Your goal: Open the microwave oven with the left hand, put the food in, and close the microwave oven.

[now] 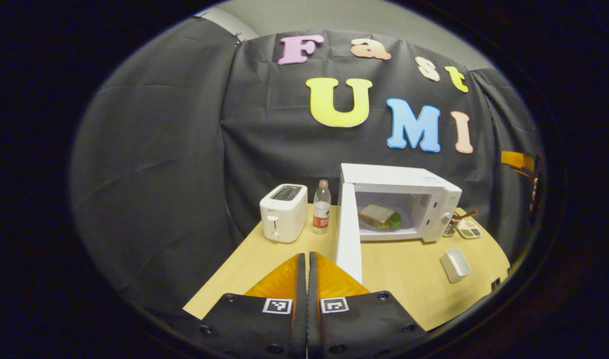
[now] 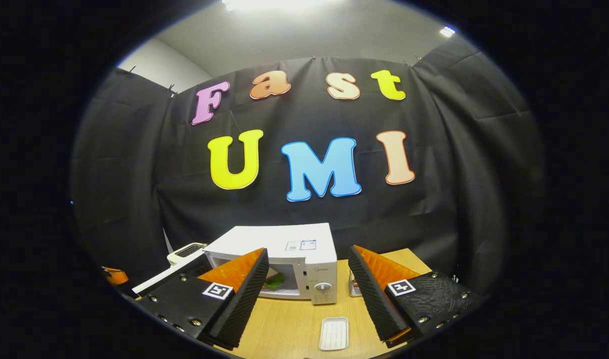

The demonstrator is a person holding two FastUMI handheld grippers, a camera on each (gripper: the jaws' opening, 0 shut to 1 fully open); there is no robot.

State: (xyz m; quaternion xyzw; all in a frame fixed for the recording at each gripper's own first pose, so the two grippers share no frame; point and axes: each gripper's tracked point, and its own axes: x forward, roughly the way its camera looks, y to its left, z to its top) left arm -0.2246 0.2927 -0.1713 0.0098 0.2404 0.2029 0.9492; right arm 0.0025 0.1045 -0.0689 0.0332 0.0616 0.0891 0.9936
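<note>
A white microwave oven (image 1: 409, 199) stands at the back of the wooden table (image 1: 399, 279) with its door (image 1: 348, 234) swung wide open toward me. Inside it lies a sandwich on a green plate (image 1: 380, 216). My left gripper (image 1: 306, 259) is shut with nothing between its fingers, just left of the door's free edge and short of it. In the right gripper view the microwave oven (image 2: 294, 259) sits ahead, the sandwich (image 2: 274, 279) partly hidden behind a finger. My right gripper (image 2: 308, 274) stands open and empty, held back from the oven.
A white toaster (image 1: 283, 212) and a plastic water bottle (image 1: 321, 207) stand left of the oven. A small white tray (image 1: 455, 264) lies on the table in front of it, also the white tray (image 2: 333, 333). A small dish and utensil rack (image 1: 465, 225) sit at the oven's right.
</note>
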